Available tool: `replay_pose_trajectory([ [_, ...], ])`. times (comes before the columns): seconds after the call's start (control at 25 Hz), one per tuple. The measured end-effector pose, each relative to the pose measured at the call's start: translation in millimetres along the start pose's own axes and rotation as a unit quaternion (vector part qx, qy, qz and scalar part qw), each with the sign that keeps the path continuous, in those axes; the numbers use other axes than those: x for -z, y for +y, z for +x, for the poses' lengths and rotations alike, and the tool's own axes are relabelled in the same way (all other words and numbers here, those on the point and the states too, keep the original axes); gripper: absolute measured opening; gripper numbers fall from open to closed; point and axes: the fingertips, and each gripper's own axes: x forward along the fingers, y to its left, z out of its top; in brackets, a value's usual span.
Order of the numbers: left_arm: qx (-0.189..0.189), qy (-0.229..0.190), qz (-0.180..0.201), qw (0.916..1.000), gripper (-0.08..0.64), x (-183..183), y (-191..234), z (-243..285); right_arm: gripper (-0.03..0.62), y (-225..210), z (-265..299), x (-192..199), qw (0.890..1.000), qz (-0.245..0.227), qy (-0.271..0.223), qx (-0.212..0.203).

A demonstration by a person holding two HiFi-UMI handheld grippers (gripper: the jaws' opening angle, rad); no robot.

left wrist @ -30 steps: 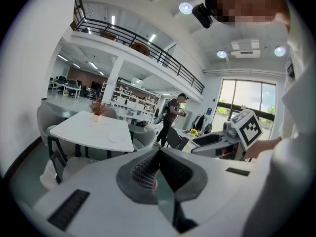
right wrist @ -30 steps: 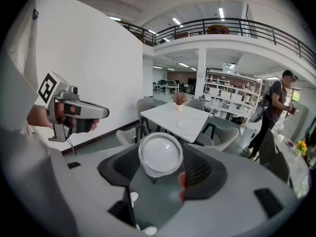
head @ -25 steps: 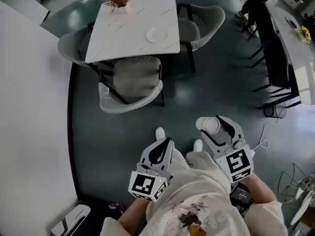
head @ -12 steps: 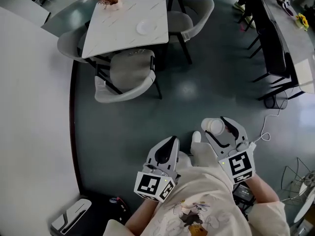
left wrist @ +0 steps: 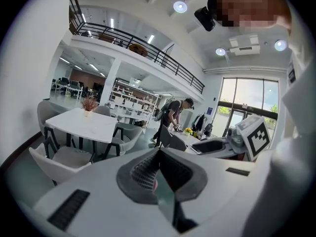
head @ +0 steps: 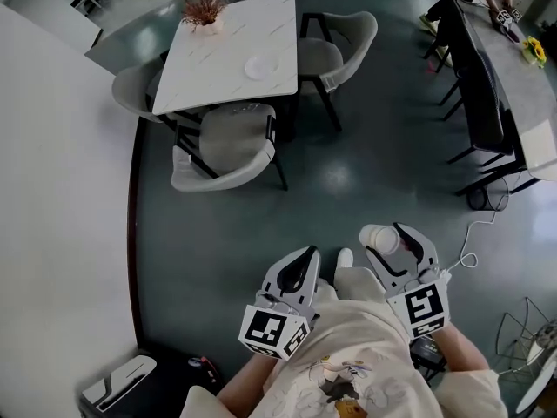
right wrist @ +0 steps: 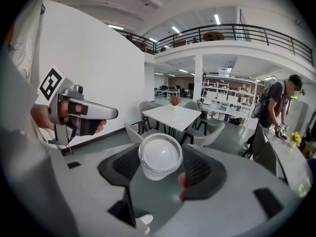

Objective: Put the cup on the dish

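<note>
The cup [head: 376,236] is in our right gripper [head: 389,240], its fingers squeezed on the cup's sides, out in front of us. The dish [head: 258,66] sits on the table [head: 209,68], near its right edge, well apart from us. We think this is the carrying step; next we must walk over. Our left gripper [head: 302,261] is closed tight, empty, held low.

Dark glossy floor [head: 374,146], white table [head: 213,70] (grey chairs [head: 231,142] around), white wall [head: 52,198]

Bright, even light comes from ceiling spots [left wrist: 179,6] and a tall window [left wrist: 245,98]; the floor [head: 333,165] shows soft glare (both gripper views bend strongly at the edges).
</note>
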Motion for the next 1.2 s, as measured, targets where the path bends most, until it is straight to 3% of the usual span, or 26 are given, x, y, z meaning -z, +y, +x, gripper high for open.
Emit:
replay_pose_trajectory([
  [0.28,-0.041,-0.013,-0.021,0.9989,0.005,8.7,-15.3,6.5,0.258,-21.2,-2.4,14.3,1.000,0.001,-0.012,-0.025],
  [0.52,-0.048,-0.005,-0.022,0.9986,0.005,8.5,-21.4,17.2,0.258,-38.2,-2.1,13.1,0.999,0.016,-0.010,-0.033],
  [0.8,-0.052,-0.004,-0.026,0.9983,0.005,1.8,3.9,33.4,0.258,-49.5,20.0,4.5,0.999,0.026,-0.023,-0.032],
  [1.2,-0.033,-0.019,-0.028,0.9989,0.005,-48.5,57.6,75.3,0.258,-68.9,79.0,-53.2,0.999,0.023,-0.029,-0.023],
])
